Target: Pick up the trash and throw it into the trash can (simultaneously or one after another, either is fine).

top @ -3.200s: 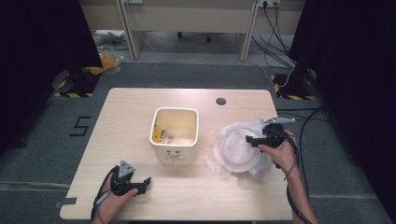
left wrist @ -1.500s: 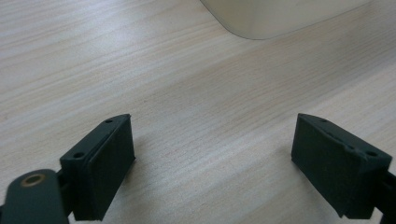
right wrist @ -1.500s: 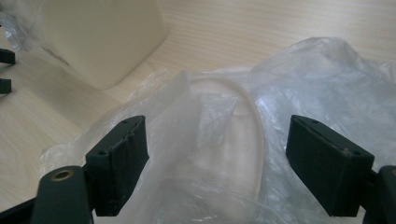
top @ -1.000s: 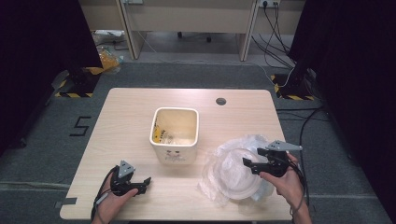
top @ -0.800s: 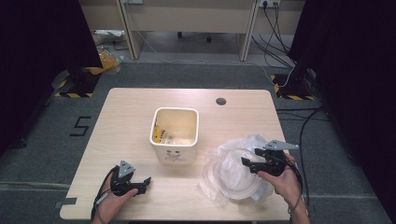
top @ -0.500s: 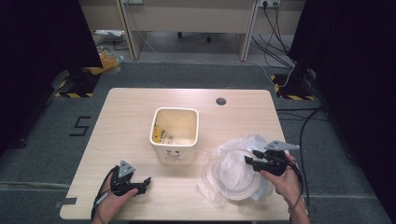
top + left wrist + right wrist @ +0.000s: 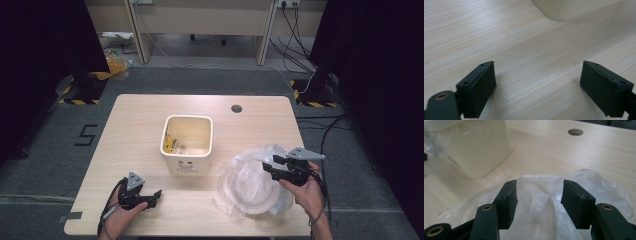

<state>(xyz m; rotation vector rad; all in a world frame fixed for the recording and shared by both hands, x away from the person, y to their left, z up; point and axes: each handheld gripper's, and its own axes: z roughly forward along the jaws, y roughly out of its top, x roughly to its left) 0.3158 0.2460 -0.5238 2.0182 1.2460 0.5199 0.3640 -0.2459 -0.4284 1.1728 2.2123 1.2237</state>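
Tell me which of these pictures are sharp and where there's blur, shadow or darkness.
High view: table evenly lit and sharp, dark curtains at both sides. Left gripper view: wood grain crisp, soft shadows under the jaws, bin at top slightly soft. Right gripper view: plastic bag in focus between the jaws, bin and table hole milder, near jaw bases blurred.

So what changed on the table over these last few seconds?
The right hand-held gripper drew back toward the person, and the plastic bag slid with it, away from the bin. Its jaws have just been opening, the bag between them. The left hand-held gripper and bin stayed put.
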